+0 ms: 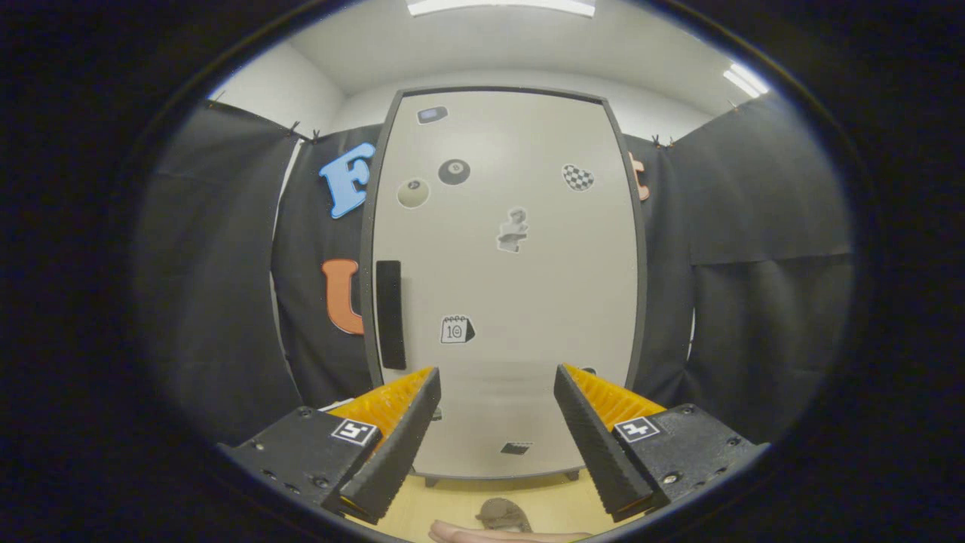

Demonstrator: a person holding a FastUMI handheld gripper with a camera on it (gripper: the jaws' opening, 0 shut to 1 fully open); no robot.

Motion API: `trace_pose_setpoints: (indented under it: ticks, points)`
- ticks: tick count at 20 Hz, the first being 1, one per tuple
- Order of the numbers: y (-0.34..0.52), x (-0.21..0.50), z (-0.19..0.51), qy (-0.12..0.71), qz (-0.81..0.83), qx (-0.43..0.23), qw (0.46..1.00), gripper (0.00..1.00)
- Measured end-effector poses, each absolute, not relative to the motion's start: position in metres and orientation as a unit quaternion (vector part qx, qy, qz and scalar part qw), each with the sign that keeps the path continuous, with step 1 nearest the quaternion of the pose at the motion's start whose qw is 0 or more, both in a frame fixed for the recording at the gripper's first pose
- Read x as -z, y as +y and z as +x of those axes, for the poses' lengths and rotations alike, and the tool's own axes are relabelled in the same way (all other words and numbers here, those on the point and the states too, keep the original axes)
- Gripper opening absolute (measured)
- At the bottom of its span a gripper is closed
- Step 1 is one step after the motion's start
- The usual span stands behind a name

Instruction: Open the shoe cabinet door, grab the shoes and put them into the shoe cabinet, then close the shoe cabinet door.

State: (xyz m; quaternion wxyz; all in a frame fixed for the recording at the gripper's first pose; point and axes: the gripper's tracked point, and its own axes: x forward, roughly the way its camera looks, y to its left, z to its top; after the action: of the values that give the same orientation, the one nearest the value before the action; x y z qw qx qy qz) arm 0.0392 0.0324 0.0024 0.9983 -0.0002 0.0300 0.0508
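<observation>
Bright ceiling lights (501,6) overhead, even light, sharp centre, edges fisheye-bent

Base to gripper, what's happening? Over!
Gripper open, holding nothing. Shoe cabinet door shut, its dark handle beyond the left finger. Shoe on the floor below the fingers.

Tool (497,377) fingers spread wide, open air between them. Dead ahead, the shut shoe cabinet door (513,286) blocks the way, its dark handle (390,314) at centre-left. Black cloth walls (754,264) hem both sides.
</observation>
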Motion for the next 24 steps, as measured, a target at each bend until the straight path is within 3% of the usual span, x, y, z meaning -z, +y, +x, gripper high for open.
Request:
trace_pose_setpoints:
  ticks: [14,18,22,23,24]
  points:
    - [0.148,-0.017,0.115,0.039,0.03,-0.174,0.984,0.99]
    - [0.156,-0.007,0.134,0.057,0.029,-0.148,0.987,0.99]
    - [0.149,0.007,0.156,0.084,0.032,-0.113,0.99,0.77]
    - [0.149,0.008,0.157,0.091,0.029,-0.112,0.989,0.59]
    - [0.152,0.008,0.169,0.084,0.027,-0.112,0.99,0.56]
